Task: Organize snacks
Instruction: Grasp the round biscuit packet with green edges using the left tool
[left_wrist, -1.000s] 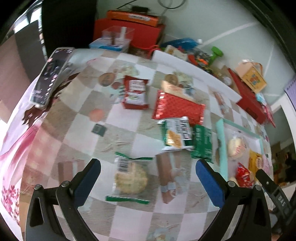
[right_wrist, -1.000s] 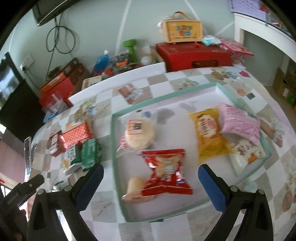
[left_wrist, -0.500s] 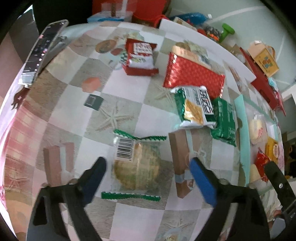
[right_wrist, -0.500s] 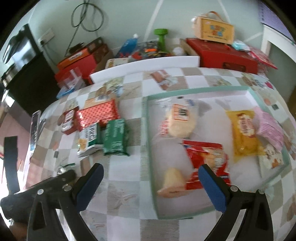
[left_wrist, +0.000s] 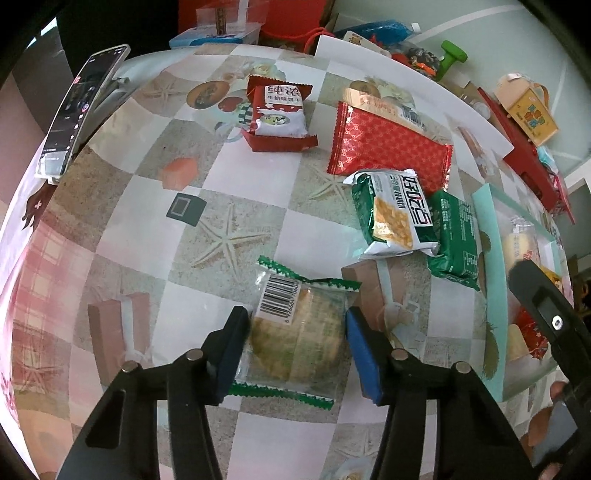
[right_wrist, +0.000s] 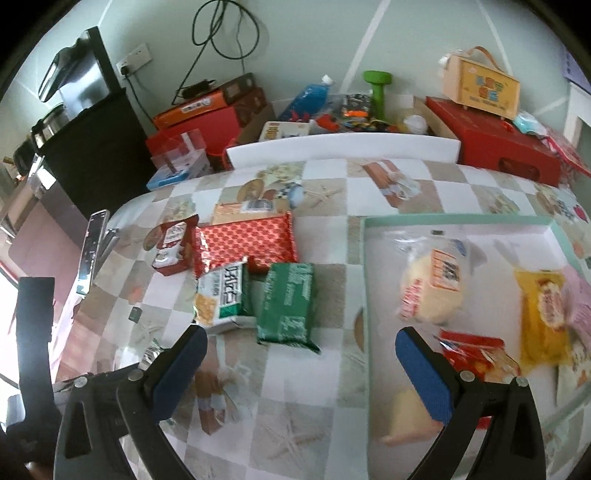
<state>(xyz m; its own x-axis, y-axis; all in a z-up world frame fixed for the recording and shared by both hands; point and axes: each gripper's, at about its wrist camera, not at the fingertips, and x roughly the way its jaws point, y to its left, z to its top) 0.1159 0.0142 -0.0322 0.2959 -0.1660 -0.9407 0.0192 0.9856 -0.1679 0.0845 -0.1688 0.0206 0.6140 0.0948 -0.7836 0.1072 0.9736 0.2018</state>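
Left wrist view: the left gripper straddles a clear-wrapped cookie on the checkered table, pads touching both sides; green packs lie at 1 o'clock. Right wrist view: the right gripper hangs wide open and empty, the tray of snacks at 2 o'clock.

Pale green wall with socket and looped black cable, behind a checked tablecloth.
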